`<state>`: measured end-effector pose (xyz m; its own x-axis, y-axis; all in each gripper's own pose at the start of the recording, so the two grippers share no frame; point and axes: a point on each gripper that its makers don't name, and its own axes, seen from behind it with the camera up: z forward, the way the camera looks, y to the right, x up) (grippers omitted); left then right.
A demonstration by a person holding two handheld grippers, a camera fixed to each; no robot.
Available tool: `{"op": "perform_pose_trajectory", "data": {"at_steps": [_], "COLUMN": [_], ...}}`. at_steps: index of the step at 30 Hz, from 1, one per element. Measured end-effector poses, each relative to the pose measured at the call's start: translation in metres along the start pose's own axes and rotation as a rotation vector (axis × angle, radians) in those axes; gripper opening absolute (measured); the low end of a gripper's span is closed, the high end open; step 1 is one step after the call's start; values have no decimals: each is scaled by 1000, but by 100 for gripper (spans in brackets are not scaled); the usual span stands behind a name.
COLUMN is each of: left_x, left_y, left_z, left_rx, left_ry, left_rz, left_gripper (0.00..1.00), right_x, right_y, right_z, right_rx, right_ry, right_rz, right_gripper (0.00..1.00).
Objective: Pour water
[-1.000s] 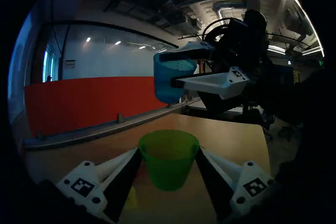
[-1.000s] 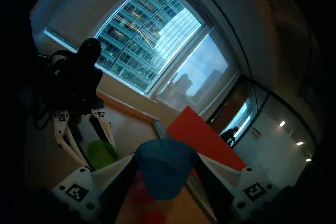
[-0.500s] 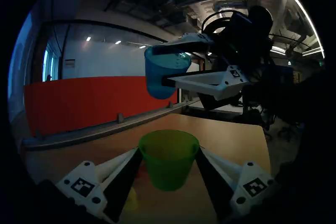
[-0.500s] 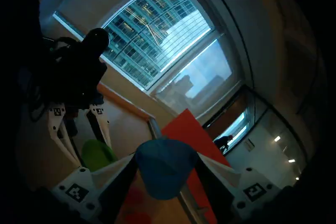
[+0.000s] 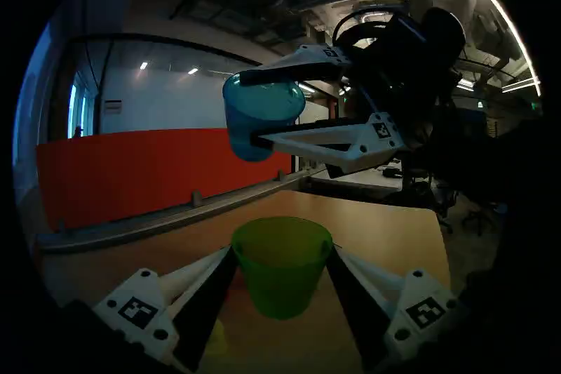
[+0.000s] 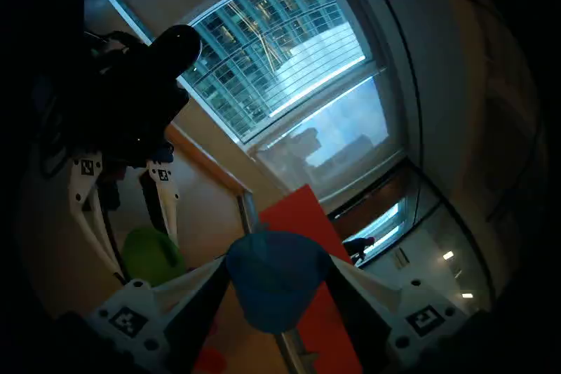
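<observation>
In the left gripper view a green cup [image 5: 282,265] stands upright between the two white fingers of my left gripper [image 5: 280,272], which is shut on it above a wooden table [image 5: 393,234]. Higher up, my right gripper [image 5: 270,116] holds a blue cup [image 5: 258,118] above and slightly left of the green one, tilted. In the right gripper view the blue cup [image 6: 275,279] sits gripped between the right gripper's [image 6: 277,286] fingers, and the green cup [image 6: 151,255] appears at lower left, held by the left gripper [image 6: 126,234].
A long red panel [image 5: 154,170] and a metal rail [image 5: 189,209] run behind the table's far edge. Large windows [image 6: 294,79] rise beyond the table. A small yellow object [image 5: 216,335] lies on the table under the left gripper.
The right gripper has carried the blue cup up and to the left and tilted further over the green cup. The left gripper and green cup have stayed still.
</observation>
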<state>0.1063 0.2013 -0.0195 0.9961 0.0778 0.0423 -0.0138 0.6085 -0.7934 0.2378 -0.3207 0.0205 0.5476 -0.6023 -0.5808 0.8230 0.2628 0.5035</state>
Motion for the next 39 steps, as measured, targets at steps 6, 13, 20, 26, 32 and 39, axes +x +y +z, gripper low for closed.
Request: {"op": "perform_pose_trajectory", "data": {"at_steps": [6, 13, 20, 26, 32, 39], "left_x": [0, 0, 2, 1, 2, 2], "left_y": [0, 0, 2, 3, 2, 3], "left_z": [2, 4, 6, 6, 7, 8], "left_rx": [-3, -5, -9, -12, -13, -16], "left_ry": [1, 1, 2, 2, 2, 4], "left_rz": [-2, -2, -1, 0, 3, 2], "left_gripper": [87, 87, 87, 86, 86, 86], "right_x": [-1, -2, -7, -9, -10, -9], "right_y": [4, 5, 5, 7, 10, 14], "right_z": [0, 0, 1, 1, 1, 2], "right_rx": [-5, -9, -9, -19, -28, -37], "right_ry": [-5, -9, -21, -26, -25, -24], "right_rz": [-49, -96, -142, -165, -182, -204], "right_gripper": [92, 92, 92, 92, 92, 92]}}
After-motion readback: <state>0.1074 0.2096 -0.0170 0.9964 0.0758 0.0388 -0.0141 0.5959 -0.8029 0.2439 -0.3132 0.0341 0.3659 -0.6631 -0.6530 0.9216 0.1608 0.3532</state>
